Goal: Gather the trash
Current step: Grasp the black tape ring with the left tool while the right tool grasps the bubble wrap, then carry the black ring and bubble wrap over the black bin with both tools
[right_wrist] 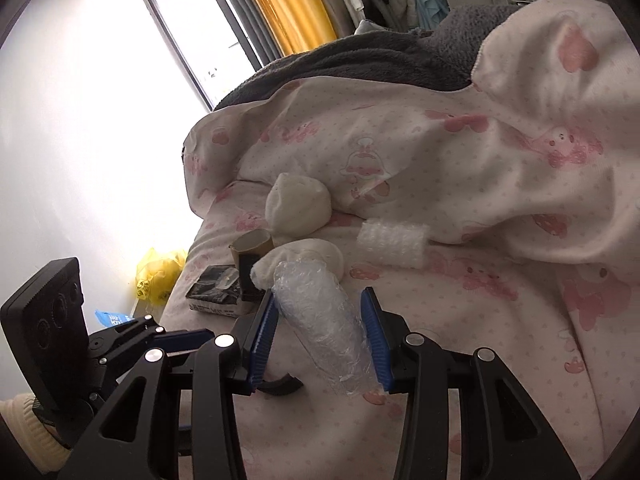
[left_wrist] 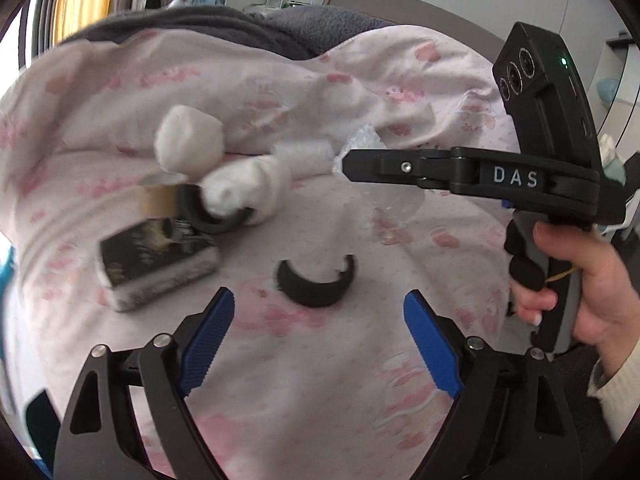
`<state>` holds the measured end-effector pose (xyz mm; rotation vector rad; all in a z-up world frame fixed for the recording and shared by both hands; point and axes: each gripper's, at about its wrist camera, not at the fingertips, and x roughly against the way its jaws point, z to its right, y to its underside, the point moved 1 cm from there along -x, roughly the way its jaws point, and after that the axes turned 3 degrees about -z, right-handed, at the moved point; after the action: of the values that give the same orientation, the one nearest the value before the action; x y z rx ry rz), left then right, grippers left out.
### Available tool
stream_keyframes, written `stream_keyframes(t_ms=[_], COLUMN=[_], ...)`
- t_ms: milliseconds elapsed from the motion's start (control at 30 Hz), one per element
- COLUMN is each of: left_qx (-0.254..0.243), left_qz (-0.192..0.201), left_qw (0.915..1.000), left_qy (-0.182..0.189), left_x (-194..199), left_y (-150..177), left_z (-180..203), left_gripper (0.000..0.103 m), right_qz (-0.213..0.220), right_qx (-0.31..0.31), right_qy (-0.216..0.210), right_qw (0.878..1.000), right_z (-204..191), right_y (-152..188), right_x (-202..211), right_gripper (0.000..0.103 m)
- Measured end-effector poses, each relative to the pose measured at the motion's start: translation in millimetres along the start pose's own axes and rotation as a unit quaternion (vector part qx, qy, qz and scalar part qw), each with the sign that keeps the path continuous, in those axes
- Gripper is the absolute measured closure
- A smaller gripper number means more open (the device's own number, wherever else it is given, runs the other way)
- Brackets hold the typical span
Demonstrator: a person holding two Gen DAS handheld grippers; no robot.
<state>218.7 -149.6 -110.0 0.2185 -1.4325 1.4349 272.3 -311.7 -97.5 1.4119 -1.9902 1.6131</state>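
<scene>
On the bed, near its window-side edge, the trash lies in a loose cluster on a pink-printed quilt (left_wrist: 320, 380): a white foam lump (left_wrist: 188, 142), a second white wad (left_wrist: 244, 190), a cardboard tube (left_wrist: 158, 196), a black box (left_wrist: 158, 268), a small bubble-wrap roll (right_wrist: 394, 242) and a black broken ring (left_wrist: 316, 282).

The left gripper (left_wrist: 318, 338) stands wide, nothing between its blue pads, and hangs just short of the ring. The right gripper (right_wrist: 320, 336) is clamped on a roll of clear bubble wrap (right_wrist: 324, 320), which sticks out past the fingertips and also trails back toward the camera. A hand (left_wrist: 580, 280) holds that tool's grip at the right side of the left view.

Risks, as I judge them:
- The wrap is slick and springy, and held across its width; a quick swing could let it slide out.
- The ring lies flat on soft quilt. Pads closing on it may pinch fabric with it, or press it down into the padding and miss.
- The ring is open on one side, so a squeeze across the gap could make it flex and pop free.
- The two tools work close together over the same patch and could knock each other.
- A yellow bag (right_wrist: 160, 276) sits on the floor beyond the bed's edge, perhaps the bin; dropped pieces could fall beside it.
</scene>
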Motion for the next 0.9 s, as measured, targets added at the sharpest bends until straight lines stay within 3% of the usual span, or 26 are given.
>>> stream_keyframes(t_ms=[100, 400, 600, 667, 767, 900], left_qx=[0.004, 0.006, 0.007, 0.013, 0.026, 0.040], left_qz=[-0.006, -0.003, -0.005, -0.005, -0.004, 0.000], left_qw=[1.0000, 0.9982, 0.9962, 0.9957, 0.9957, 0.9966], left_qy=[0.002, -0.059, -0.086, -0.092, -0.089, -0.073], left_x=[-10.7, -28.5, -39.0, -40.3, -41.0, -35.4], left_y=[-0.1, -4.7, -10.5, -11.8, -12.8, -13.6], left_z=[6.3, 9.0, 8.4, 5.7, -0.1, -7.7], left_gripper=[0.015, 0.018, 0.032, 0.042, 0.051, 0.054], right_qz=[-0.001, -0.010, -0.014, -0.012, -0.008, -0.001], right_qx=[-0.006, -0.012, -0.006, -0.007, -0.011, -0.013], right_qy=[-0.002, 0.002, 0.006, 0.005, 0.004, 0.002], right_qw=[1.000, 1.000, 1.000, 1.000, 1.000, 1.000], right_z=[8.0, 29.2, 34.0, 35.9, 38.1, 36.4], right_y=[2.7, 14.2, 18.9, 19.3, 18.8, 15.8], right_x=[3.1, 8.5, 11.1, 14.0, 17.3, 21.2], right_gripper=[0.060, 0.060, 0.060, 0.060, 0.060, 0.060])
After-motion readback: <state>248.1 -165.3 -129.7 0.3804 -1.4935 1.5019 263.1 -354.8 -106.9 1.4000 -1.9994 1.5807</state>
